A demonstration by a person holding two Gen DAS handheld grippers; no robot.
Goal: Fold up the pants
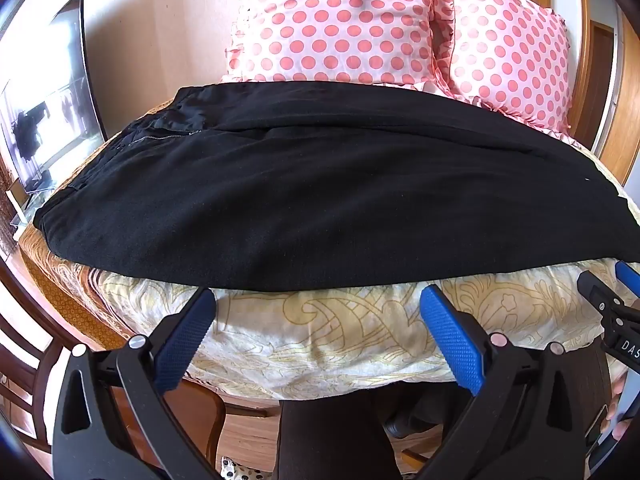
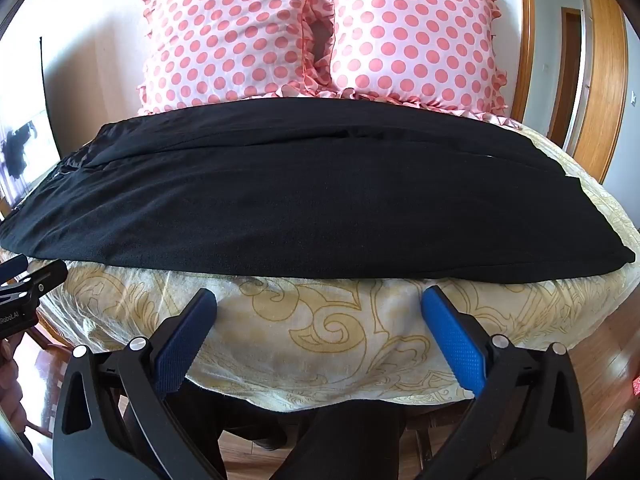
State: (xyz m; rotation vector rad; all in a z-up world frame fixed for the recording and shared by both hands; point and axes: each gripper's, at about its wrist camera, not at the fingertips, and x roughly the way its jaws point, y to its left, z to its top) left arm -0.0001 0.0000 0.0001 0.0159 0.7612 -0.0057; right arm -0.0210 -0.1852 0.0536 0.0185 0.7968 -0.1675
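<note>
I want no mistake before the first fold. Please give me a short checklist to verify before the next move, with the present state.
1. Left tool open and holding nothing: ok.
2. Right tool open and holding nothing: ok.
3. Black pants lie spread on the bedspread, legs one over the other: ok.
4. Near edge of the pants free to grasp: ok.
5. Pillows clear of the pants: not ok, they meet the far edge.
6. Waistband flat: cannot tell.

One pair of black pants (image 1: 320, 200) laid across one bed (image 1: 320, 340), two pink polka-dot pillows (image 2: 228, 36) (image 2: 412, 36), two grippers (image 1: 316, 320) (image 2: 318, 320), each with two blue pads (image 1: 186, 336), one wooden chair (image 1: 36, 368)
</note>
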